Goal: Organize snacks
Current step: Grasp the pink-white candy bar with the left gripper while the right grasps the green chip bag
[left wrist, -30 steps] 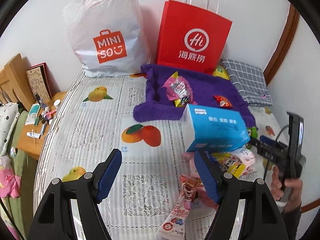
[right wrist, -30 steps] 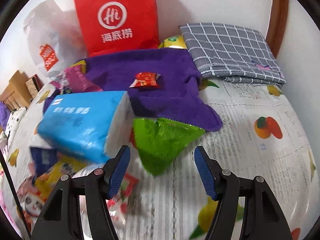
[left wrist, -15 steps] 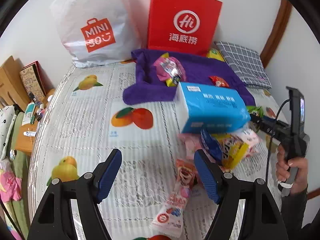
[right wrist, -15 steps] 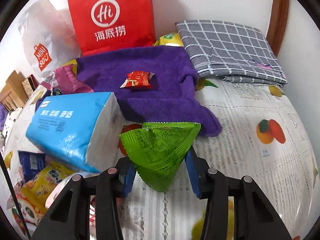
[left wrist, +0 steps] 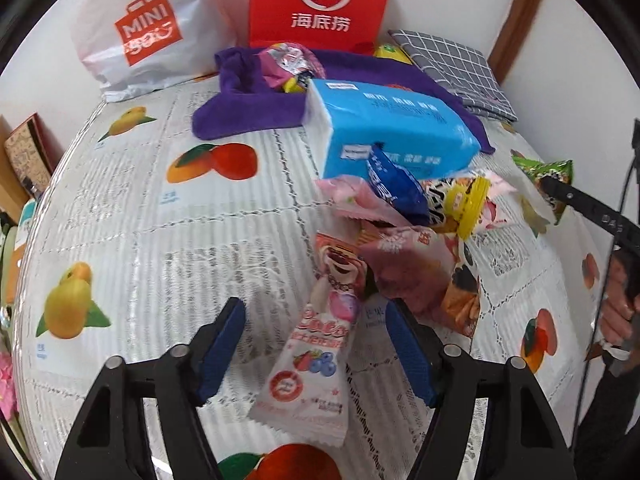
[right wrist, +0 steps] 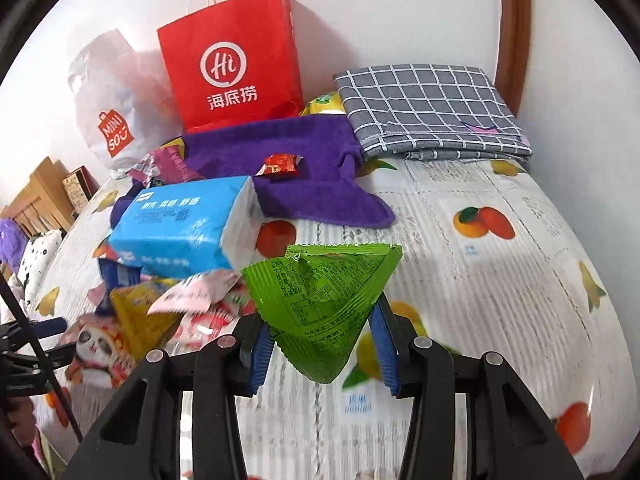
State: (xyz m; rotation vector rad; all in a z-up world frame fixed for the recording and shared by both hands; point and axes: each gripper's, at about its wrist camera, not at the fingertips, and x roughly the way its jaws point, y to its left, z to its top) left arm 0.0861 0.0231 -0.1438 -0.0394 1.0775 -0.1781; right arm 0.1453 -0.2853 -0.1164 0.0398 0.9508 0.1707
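My right gripper (right wrist: 322, 346) is shut on a green triangular snack packet (right wrist: 320, 300) and holds it above the fruit-print tablecloth (right wrist: 500, 300). The packet also shows in the left wrist view (left wrist: 548, 170). My left gripper (left wrist: 314, 350) is open, its blue fingers either side of a long pink-and-white snack packet (left wrist: 316, 356) that lies on the cloth. A heap of snack packets (left wrist: 404, 236) lies beside a blue tissue pack (left wrist: 384, 128). A small red packet (right wrist: 280, 165) lies on the purple towel (right wrist: 304, 148).
A red paper bag (right wrist: 232, 76) and a white MINISO bag (left wrist: 148, 32) stand at the wall. A grey checked cloth (right wrist: 428, 108) lies folded at the back right. Wooden furniture (right wrist: 40, 196) stands left of the table.
My right gripper closed on the green packet and lifted it. My left gripper moved forward and down, so the long pink-and-white packet now lies between its open fingers.
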